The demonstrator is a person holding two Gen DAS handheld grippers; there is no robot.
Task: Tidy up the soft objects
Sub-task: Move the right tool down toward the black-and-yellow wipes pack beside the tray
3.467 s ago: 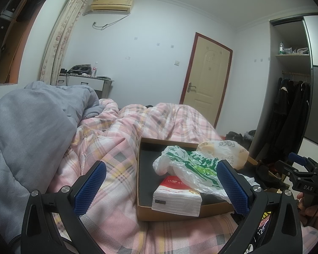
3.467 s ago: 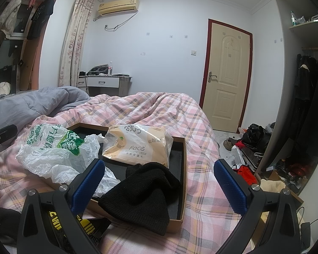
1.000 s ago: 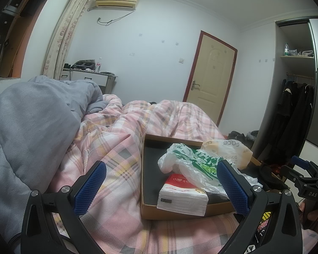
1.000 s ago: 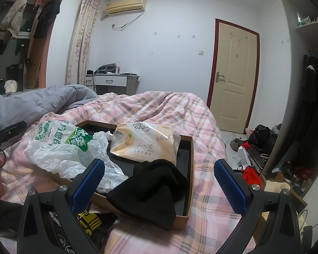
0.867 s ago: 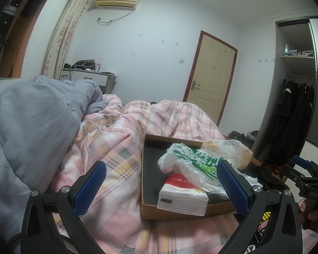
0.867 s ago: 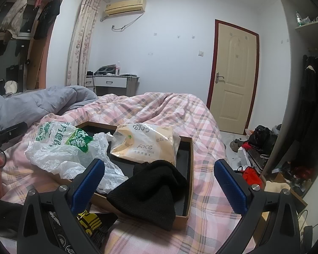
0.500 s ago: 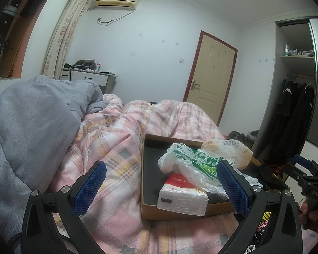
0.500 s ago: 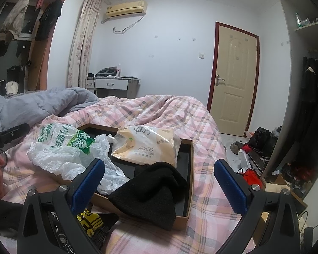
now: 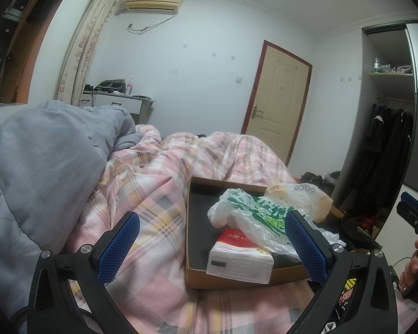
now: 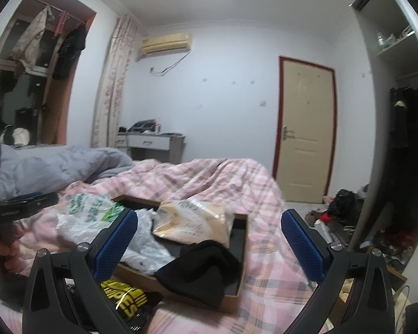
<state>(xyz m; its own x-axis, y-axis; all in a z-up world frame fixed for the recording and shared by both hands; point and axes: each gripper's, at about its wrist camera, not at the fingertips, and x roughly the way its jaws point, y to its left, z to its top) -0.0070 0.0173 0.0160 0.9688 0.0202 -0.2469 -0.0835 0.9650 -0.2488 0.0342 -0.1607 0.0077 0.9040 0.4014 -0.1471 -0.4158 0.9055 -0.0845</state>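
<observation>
A shallow cardboard box lies on the pink plaid bed. In it are a white tissue pack with a red top, a white and green plastic bag, a tan Face tissue pack and a black knit hat draped over the near rim. My left gripper is open and empty, held above the bed before the box. My right gripper is open and empty, raised above the box.
A black and yellow packet lies on the bed beside the box. A grey duvet is heaped at the left. Door, desk and wardrobe with dark coats stand behind. Clutter covers the floor at the right.
My right gripper has lifted and tilted upward, so the box sits lower in its view. The left gripper has stayed nearly still. Both remain open.
</observation>
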